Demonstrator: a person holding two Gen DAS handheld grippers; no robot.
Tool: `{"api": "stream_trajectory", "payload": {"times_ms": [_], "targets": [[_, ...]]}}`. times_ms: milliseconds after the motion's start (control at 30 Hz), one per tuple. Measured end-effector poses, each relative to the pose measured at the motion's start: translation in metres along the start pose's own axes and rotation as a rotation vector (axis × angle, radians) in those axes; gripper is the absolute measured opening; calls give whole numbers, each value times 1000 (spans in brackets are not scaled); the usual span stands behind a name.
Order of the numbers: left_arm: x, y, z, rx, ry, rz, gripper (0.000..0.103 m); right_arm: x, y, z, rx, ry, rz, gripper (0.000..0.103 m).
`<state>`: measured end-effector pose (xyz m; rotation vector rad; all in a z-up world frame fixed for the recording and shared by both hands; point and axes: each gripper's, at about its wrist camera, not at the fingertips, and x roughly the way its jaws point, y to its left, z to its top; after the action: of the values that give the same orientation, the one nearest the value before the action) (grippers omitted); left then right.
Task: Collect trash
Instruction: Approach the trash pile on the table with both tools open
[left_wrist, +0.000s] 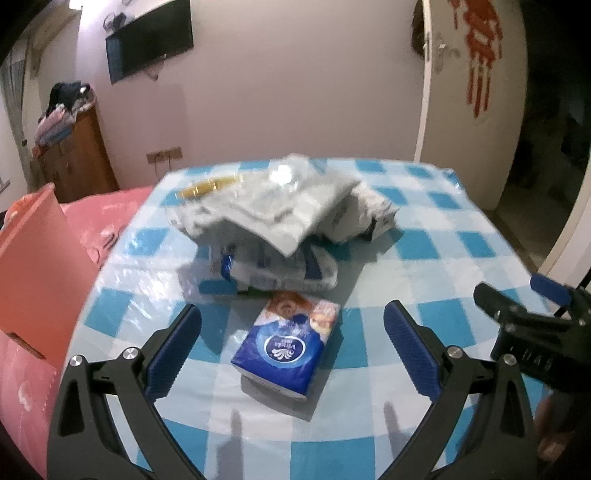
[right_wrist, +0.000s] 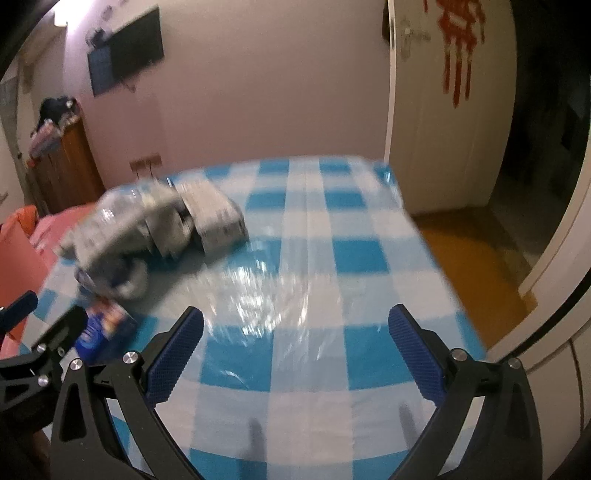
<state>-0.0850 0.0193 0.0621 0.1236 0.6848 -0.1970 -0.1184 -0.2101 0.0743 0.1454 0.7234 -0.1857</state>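
Note:
A blue tissue pack (left_wrist: 288, 345) lies on the blue-and-white checked table (left_wrist: 443, 236), just beyond and between the open fingers of my left gripper (left_wrist: 291, 339). Behind it sits a heap of crumpled plastic wrappers and bags (left_wrist: 280, 221). In the right wrist view the same heap (right_wrist: 155, 229) is blurred at the left, with the tissue pack (right_wrist: 107, 325) near it. My right gripper (right_wrist: 295, 343) hangs open over bare tablecloth (right_wrist: 332, 258), holding nothing. It also shows at the right edge of the left wrist view as a black gripper (left_wrist: 532, 310).
A pink box flap (left_wrist: 33, 266) and pink bedding (left_wrist: 103, 221) lie left of the table. A wooden cabinet (left_wrist: 74, 155) with clothes on it stands at the back left. A white door (right_wrist: 443, 129) and yellow floor (right_wrist: 472, 266) are to the right.

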Motion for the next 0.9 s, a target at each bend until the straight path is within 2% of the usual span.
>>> {"api": "stream_trajectory", "payload": {"times_ms": [133,300,433,600,867,900], "targets": [[-24,3,11,1,-70,1,99,-38,4,14,-33,-130,-13,99],[-52,15,20,-36,-147,-1,99,-71,11,22,-36,-228,7,99],[-68,21,30,-50,-191,5,99,-86,17,24,-35,-268,16,99],[-81,26,26,-69,-255,-5,99,-99,18,24,-31,-305,13,99],[-92,25,30,-56,-286,3,99,-110,14,24,-4,-332,-1,99],[-95,26,22,-54,-292,2,99,-111,14,24,-4,-333,-1,99]]}}
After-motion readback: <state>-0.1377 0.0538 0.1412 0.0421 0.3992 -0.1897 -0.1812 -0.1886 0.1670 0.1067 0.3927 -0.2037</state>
